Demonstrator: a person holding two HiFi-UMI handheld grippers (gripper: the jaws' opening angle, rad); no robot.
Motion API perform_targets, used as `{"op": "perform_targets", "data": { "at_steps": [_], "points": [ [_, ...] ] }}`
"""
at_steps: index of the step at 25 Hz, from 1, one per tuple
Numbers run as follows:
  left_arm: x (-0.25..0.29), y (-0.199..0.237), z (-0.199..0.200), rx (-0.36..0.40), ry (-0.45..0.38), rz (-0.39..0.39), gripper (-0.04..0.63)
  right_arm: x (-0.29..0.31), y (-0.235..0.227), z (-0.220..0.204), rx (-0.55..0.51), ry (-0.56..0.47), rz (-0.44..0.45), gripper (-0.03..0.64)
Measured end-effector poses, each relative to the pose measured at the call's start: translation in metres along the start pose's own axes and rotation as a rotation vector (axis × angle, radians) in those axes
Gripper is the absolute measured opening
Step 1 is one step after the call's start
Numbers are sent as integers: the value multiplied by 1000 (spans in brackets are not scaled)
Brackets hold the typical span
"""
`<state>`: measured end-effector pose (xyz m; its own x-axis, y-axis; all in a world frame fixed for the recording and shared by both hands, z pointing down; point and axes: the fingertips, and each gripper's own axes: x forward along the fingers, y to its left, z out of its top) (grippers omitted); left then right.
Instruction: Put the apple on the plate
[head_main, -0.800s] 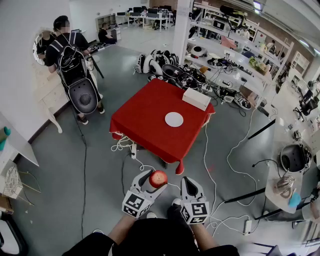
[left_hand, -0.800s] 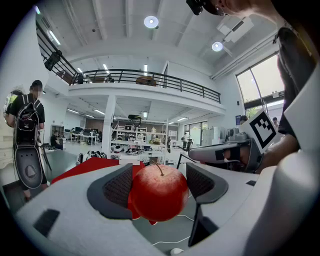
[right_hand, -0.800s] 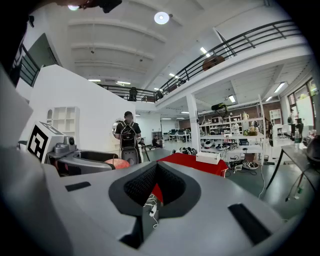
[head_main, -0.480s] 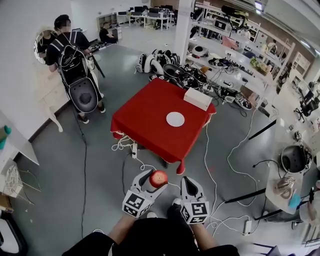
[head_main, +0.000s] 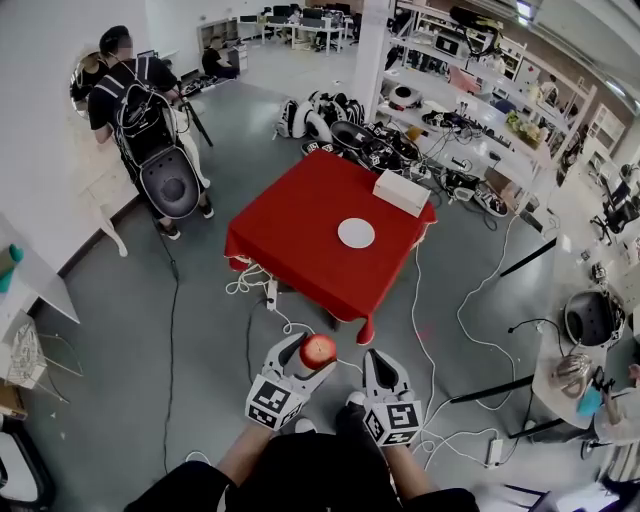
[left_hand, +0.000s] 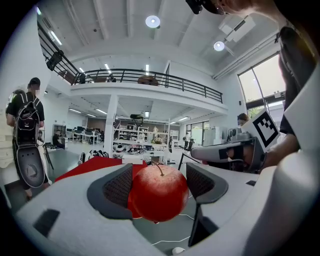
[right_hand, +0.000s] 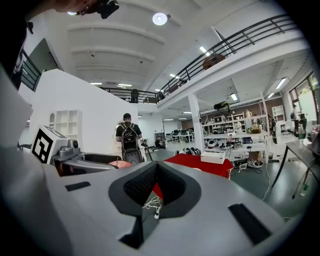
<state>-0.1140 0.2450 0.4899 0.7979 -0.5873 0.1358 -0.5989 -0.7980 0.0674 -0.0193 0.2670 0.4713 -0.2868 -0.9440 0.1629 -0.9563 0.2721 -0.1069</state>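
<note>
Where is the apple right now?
The apple is clamped in the left gripper, low centre in the head view, above the grey floor, short of the red table that carries the white plate.

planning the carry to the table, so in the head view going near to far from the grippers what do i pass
apple → red table → plate → white box

Grey floor (head_main: 200, 330), white walls (head_main: 40, 150), cluttered shelving racks (head_main: 470, 110), mezzanine railing (left_hand: 145, 76).
</note>
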Motion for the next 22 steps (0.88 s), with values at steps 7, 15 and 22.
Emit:
{"op": "perform_targets", "data": {
  "at_steps": [7,15,22],
  "points": [
    [-2,3,-6,-10,5,9,334,-4,4,-7,-3,18,4,11],
    [24,19,0,7,16,12,333,17,-16,-9,22,31,0,11],
    [63,57,-2,10,49,27,333,75,-36,-5,33,44,31,11]
  ]
}}
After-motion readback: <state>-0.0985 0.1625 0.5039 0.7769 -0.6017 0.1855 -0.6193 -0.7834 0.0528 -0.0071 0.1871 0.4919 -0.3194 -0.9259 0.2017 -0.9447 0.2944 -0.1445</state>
